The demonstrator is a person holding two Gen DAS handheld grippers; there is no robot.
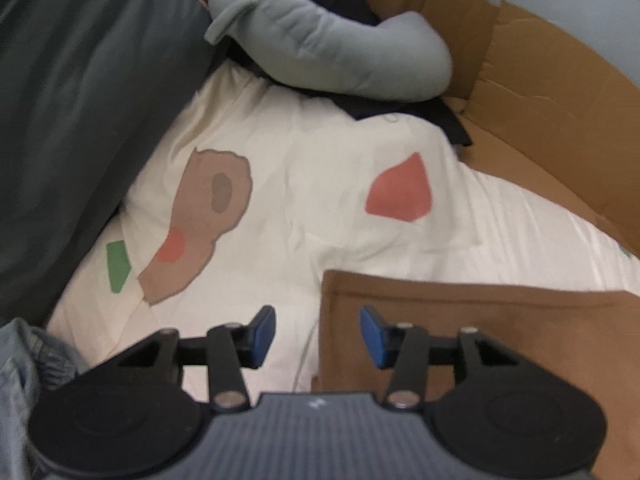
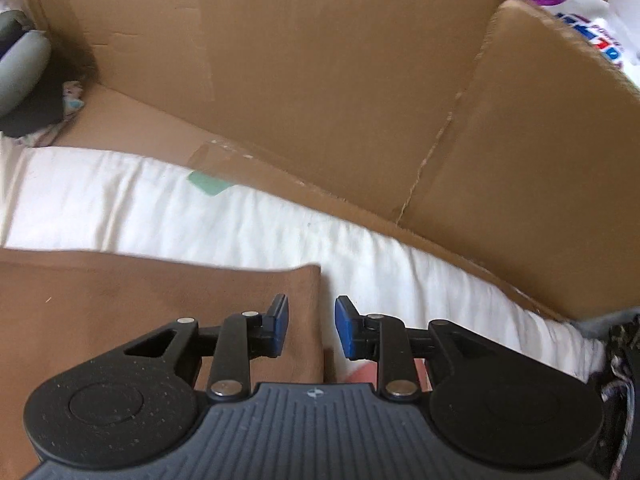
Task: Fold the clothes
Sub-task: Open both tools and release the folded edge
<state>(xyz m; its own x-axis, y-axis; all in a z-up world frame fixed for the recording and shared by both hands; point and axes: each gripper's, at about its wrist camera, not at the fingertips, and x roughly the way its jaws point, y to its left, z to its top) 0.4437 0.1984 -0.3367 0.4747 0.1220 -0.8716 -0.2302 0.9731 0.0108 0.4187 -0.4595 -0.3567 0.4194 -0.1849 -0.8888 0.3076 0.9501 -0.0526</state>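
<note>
Both grippers' jaws gape over the brown garment [image 1: 460,340] edges

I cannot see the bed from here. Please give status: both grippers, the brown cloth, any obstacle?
Left gripper open, empty. Right gripper open, empty. Brown garment flat on white sheet, released. Cardboard box close behind; grey sleeve at far corner.

A brown, plain-woven folded garment [image 1: 460,340] lies flat on a white bedsheet printed with coloured patches [image 1: 320,208]. Its edges are straight and its upper corners square. In the left wrist view its left edge runs up between the fingers; in the right wrist view its right edge [image 2: 316,320] does the same. A rolled grey-blue soft garment [image 1: 320,40] lies curved over dark clothing at the sheet's far end.
</note>
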